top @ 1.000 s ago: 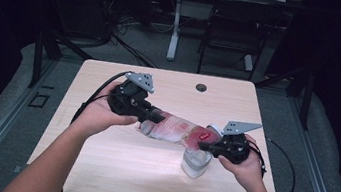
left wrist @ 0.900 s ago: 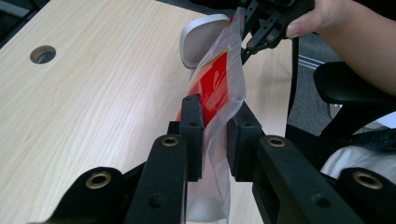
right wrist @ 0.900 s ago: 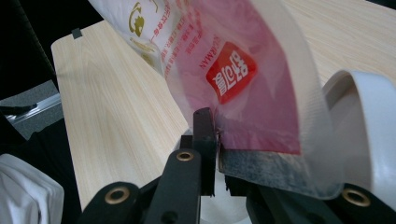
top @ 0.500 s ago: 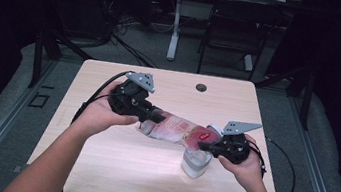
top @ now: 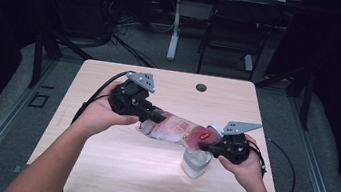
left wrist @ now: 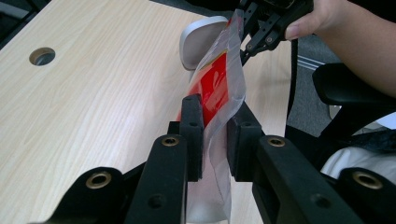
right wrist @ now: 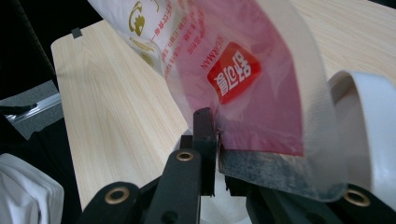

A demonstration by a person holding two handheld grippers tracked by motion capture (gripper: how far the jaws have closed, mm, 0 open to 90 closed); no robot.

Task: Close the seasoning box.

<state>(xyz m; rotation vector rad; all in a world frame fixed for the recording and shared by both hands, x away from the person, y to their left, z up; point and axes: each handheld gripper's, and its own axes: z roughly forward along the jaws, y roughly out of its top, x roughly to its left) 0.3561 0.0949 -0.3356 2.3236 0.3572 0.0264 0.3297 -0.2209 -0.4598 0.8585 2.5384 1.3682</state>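
Both forearms reach forward over the table (top: 98, 166), left hand-held gripper (top: 155, 115) and right hand-held gripper (top: 204, 144) each clamped on opposite ends of the red-and-clear pouch (top: 176, 128), stretched tilted above the white container (top: 195, 163).

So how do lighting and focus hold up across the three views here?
High view: table lit, surroundings nearly black, everything slightly soft. Left gripper view: wood grain sharp, near jaws soft. Right gripper view: red packet close, its print readable, white cup blurred.
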